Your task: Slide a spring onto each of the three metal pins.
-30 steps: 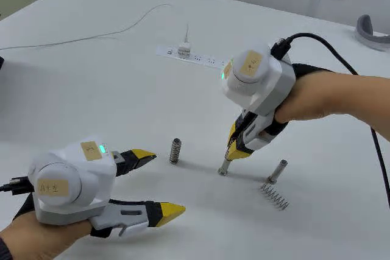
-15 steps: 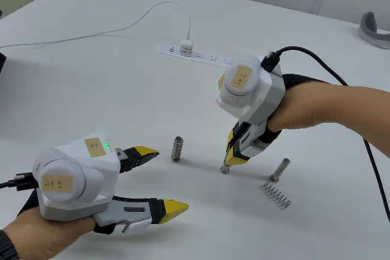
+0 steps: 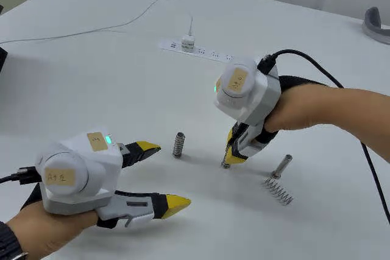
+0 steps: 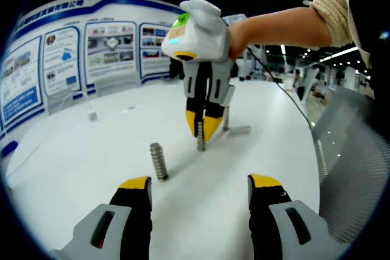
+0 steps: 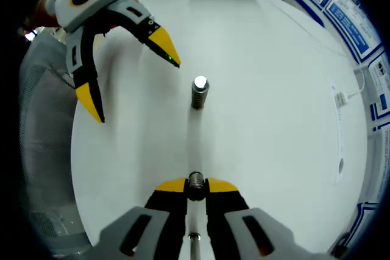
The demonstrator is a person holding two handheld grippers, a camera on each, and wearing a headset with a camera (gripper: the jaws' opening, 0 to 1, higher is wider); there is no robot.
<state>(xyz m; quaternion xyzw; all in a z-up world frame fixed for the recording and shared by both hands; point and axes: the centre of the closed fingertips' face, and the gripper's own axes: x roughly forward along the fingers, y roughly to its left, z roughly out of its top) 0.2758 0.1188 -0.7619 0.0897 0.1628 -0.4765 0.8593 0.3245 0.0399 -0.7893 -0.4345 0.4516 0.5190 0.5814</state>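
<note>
Toward the far edge of the bench (image 3: 91,89), a white power strip (image 3: 207,54) with a plug (image 3: 188,42). Thin white cable (image 3: 103,28) off toward the left edge.

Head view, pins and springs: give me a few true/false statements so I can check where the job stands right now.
1. The right gripper is shut on a spring at the middle pin. True.
2. The left gripper is holding a spring. False: its jaws stand open with nothing between them.
3. A loose spring lies flat on the table next to the bare pin. True.
4. All three pins already carry a spring. False: the left pin has one on it, but the bare pin has none.
</note>
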